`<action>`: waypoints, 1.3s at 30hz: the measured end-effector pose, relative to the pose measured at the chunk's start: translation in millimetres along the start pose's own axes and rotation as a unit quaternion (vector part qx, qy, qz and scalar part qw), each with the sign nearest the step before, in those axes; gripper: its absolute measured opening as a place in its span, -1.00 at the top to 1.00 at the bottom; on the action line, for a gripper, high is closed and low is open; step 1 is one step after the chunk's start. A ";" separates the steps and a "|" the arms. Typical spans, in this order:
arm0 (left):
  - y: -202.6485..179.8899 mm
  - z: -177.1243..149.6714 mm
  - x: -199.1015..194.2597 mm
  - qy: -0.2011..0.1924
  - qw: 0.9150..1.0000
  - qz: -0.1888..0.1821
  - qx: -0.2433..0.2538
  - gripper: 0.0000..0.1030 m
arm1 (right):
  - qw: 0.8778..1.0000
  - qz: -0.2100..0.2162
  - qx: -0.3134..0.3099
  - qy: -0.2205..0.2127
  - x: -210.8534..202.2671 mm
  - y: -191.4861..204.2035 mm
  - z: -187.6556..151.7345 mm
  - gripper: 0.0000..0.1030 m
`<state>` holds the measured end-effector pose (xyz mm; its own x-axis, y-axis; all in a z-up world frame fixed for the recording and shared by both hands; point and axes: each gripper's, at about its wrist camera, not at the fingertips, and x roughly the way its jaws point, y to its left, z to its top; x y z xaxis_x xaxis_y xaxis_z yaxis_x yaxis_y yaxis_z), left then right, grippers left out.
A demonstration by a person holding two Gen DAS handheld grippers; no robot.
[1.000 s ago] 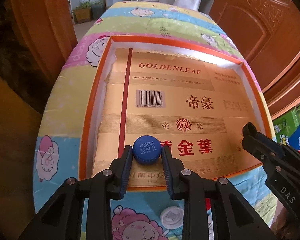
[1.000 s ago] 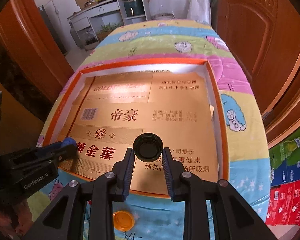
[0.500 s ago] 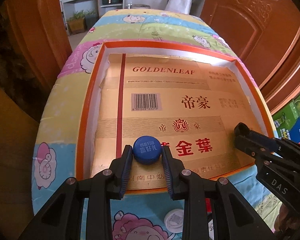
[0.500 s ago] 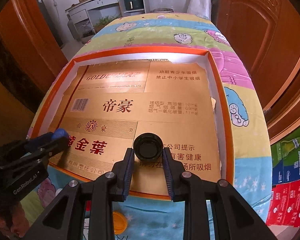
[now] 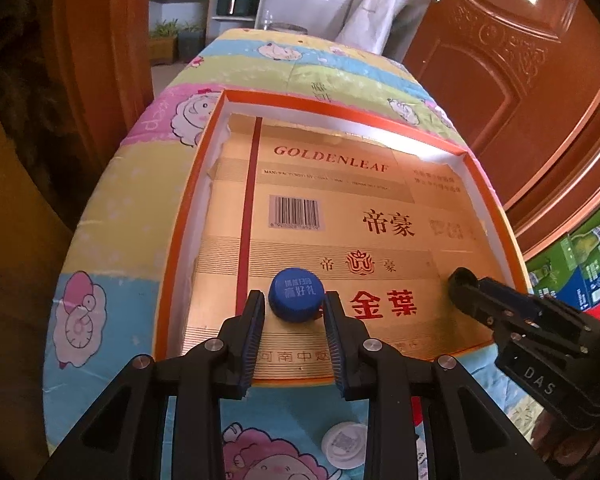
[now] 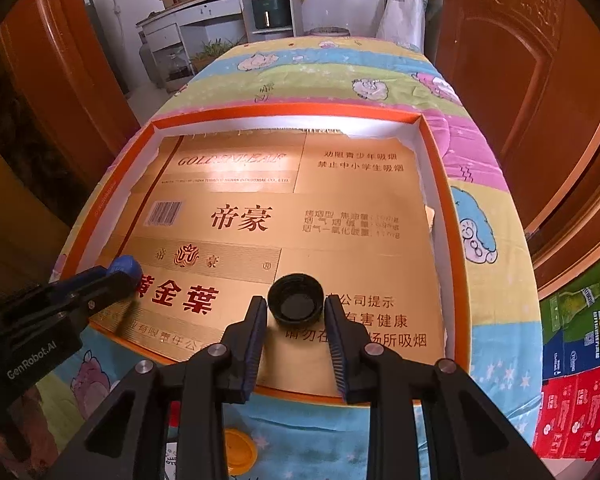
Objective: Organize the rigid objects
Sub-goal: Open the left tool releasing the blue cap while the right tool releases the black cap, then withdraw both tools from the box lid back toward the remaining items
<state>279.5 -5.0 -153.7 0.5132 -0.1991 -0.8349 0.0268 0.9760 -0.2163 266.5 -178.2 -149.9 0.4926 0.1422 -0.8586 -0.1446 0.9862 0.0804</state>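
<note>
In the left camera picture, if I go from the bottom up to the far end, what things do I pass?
Round white plastic cap on the cartoon blanket → left tool shut on the round blue plastic bottle cap → black barcode on the gold cardboard → red GOLDENLEAF lettering → far orange tray rim.

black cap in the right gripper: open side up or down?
Open side up. In the right wrist view the black cap, held by the right gripper, shows its hollow interior and rim facing the camera.

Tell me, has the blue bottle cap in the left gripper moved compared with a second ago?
Yes. The blue bottle cap, clamped in the left gripper, has gone further over the orange tray: it now covers the first red character it earlier sat beside.
</note>
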 end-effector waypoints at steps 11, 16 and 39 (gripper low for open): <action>-2.1 -5.8 -34.3 -0.040 0.999 0.010 -0.002 -0.04 | 0.999 0.002 0.006 -0.050 -38.1 3.3 -10.5 0.11; 1.8 -12.4 -61.8 -0.056 0.998 0.037 -0.001 -0.05 | 0.998 0.017 0.021 -0.058 -58.2 3.9 -27.5 0.11; 20.2 -115.5 -122.9 -0.076 0.997 0.006 -0.012 -0.04 | 0.999 0.002 0.005 -0.053 -113.5 35.5 -139.1 0.11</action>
<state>117.9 28.9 -114.0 0.6377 -0.1704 -0.7512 0.0003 0.9753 -0.2209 86.1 -171.1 -120.0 0.5804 0.1533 -0.7998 -0.1386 0.9864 0.0884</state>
